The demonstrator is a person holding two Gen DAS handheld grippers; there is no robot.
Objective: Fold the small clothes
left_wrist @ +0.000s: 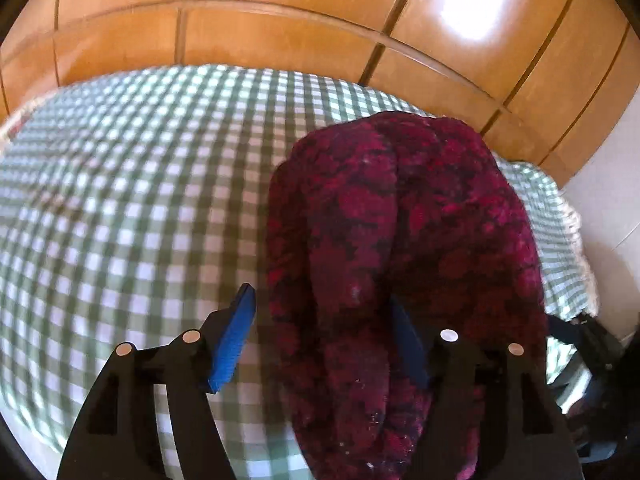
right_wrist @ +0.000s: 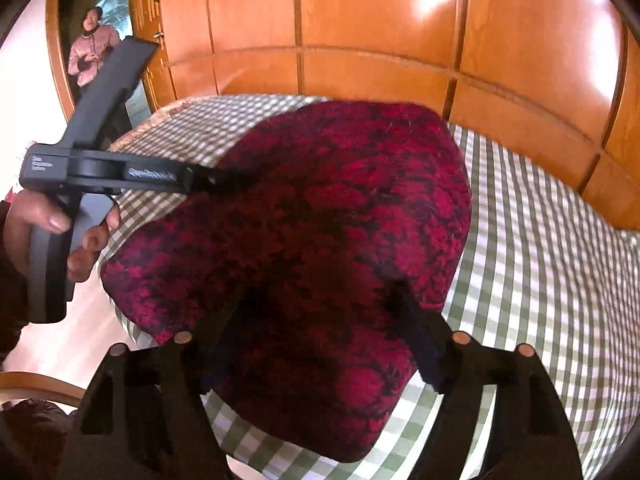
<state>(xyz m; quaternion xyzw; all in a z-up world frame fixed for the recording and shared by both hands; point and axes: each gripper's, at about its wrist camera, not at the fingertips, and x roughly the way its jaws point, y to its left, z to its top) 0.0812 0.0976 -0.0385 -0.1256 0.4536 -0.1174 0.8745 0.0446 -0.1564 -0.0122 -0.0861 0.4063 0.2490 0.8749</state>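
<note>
Wooden wardrobe panels point(left_wrist: 280, 40) rise behind the bed, which is covered with a green-and-white checked sheet point(left_wrist: 120, 200). On it lies a fuzzy red-and-black garment point(left_wrist: 400, 220), bunched into a thick roll. My left hand-held gripper point(left_wrist: 324, 340) hangs over its near end with the jaws spread: the blue left pad point(left_wrist: 234, 344) stands clear of the cloth, while the right pad is half buried against the fabric, so nothing is clamped. Ahead of my right hand-held gripper point(right_wrist: 316, 336) the same garment point(right_wrist: 340, 208) fills the space between the parted fingers; the dark pads sit at its edges, and I cannot tell whether they press on it. To that gripper's left, my left hand point(right_wrist: 52, 232) holds the other tool. Beyond it, a person in a pink jacket point(right_wrist: 90, 54) stands in the doorway.
</note>
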